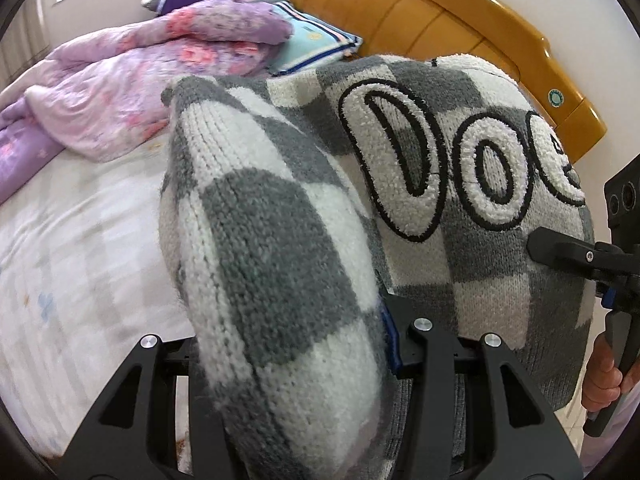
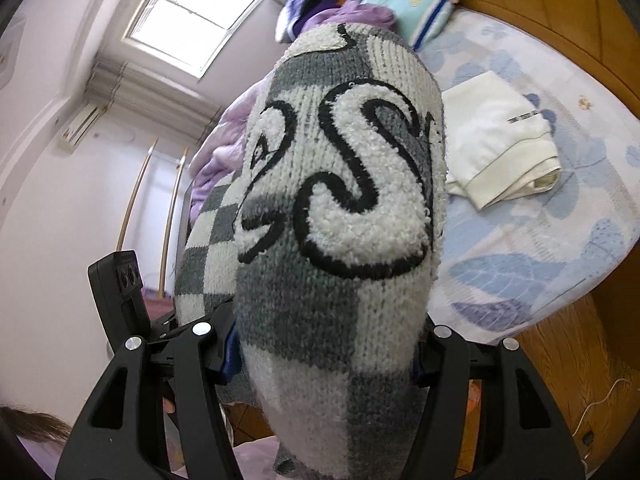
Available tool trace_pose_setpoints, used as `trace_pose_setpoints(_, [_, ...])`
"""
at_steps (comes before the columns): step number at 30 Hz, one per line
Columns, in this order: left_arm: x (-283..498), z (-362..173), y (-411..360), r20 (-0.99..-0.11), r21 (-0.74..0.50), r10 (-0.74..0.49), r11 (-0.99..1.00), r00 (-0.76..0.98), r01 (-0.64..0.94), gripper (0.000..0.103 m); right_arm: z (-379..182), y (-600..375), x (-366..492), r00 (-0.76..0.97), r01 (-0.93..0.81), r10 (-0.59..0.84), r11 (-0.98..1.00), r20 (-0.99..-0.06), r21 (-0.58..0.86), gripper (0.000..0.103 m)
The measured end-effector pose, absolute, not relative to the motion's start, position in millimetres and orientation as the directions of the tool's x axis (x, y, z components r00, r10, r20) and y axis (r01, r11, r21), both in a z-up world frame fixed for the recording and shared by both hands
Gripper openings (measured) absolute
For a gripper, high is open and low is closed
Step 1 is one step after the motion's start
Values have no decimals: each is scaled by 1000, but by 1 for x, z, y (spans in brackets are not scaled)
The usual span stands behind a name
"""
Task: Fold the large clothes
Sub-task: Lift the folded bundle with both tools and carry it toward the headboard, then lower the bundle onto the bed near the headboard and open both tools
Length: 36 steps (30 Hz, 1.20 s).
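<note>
Grey-and-white checked sweater [image 1: 280, 216] held up in the air above the bed [image 1: 72, 240], not lying on it. Left gripper [image 1: 304, 344] pinching a thick fold of the knit between its jaws; right gripper [image 2: 324, 344] doing the same on another fold. Long axis of the sweater running from left to right between the two grips, so both hands equally close to it, each at one end. Free space for laying it down: on the left, near side of the mattress. In the left wrist view, visible: the lilac quilt [image 1: 132, 80] far left and the wooden headboard [image 1: 460, 20]. Only in the right wrist view: a folded white garment [image 2: 500, 140] on the bed to the right, and the window [image 2: 192, 12].
</note>
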<state>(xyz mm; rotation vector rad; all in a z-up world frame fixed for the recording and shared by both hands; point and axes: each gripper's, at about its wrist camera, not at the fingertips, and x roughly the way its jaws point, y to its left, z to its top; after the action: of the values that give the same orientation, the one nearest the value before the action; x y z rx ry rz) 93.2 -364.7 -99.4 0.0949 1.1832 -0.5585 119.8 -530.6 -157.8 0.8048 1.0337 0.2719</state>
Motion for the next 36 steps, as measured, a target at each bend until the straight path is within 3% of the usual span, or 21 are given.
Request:
trace_pose_setpoints(5, [158, -123, -406, -897, -235, -378, 846, 228, 478, 46, -168, -571, 160, 540, 251, 536, 633, -649, 732, 57])
trace_pose_setpoints(20, [330, -189, -466, -952, -114, -218, 905, 215, 409, 46, -240, -640, 327, 474, 315, 634, 525, -611, 790, 57])
trace_pose_setpoints(29, [397, -282, -534, -984, -103, -145, 936, 103, 337, 46, -318, -708, 388, 366, 361, 708, 490, -604, 794, 57])
trace_pose_setpoints(36, [419, -336, -611, -988, -62, -122, 870, 92, 490, 47, -381, -779, 399, 320, 503, 665, 484, -675, 716, 57])
